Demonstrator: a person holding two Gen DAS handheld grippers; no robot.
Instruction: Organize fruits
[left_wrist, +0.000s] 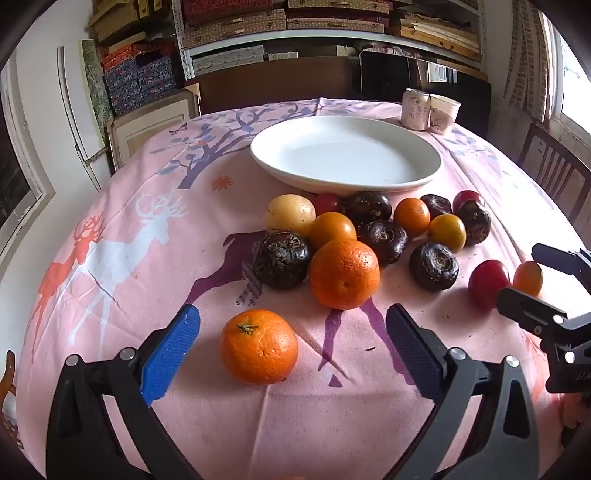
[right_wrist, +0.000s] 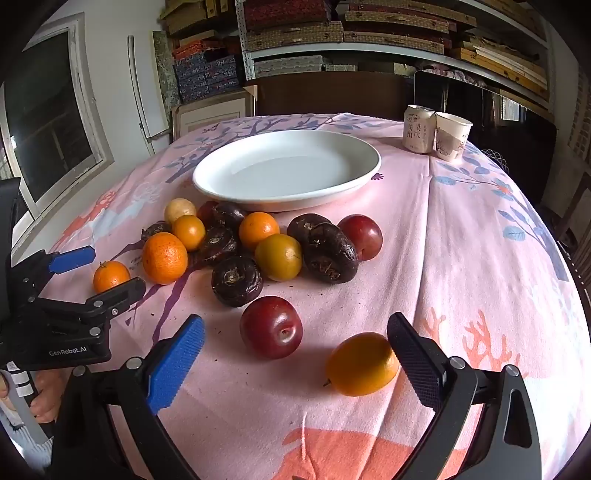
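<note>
A white plate (left_wrist: 345, 155) (right_wrist: 286, 170) sits empty at the table's far middle. In front of it lies a pile of fruits: oranges, dark water chestnuts, red plums and yellow fruits. My left gripper (left_wrist: 293, 326) is open, with a small orange (left_wrist: 258, 347) between its fingers on the cloth; a bigger orange (left_wrist: 344, 273) lies just beyond. My right gripper (right_wrist: 295, 334) is open around a red plum (right_wrist: 271, 326) and a yellow-orange fruit (right_wrist: 362, 363) that touches its right finger. The right gripper also shows in the left wrist view (left_wrist: 524, 277), the left one in the right wrist view (right_wrist: 99, 271).
A pink patterned tablecloth (right_wrist: 461, 240) covers the table. A drink can (right_wrist: 419, 129) and a paper cup (right_wrist: 451, 136) stand at the far right. Shelves with boxes fill the back wall. A wooden chair (left_wrist: 557, 166) stands to the right.
</note>
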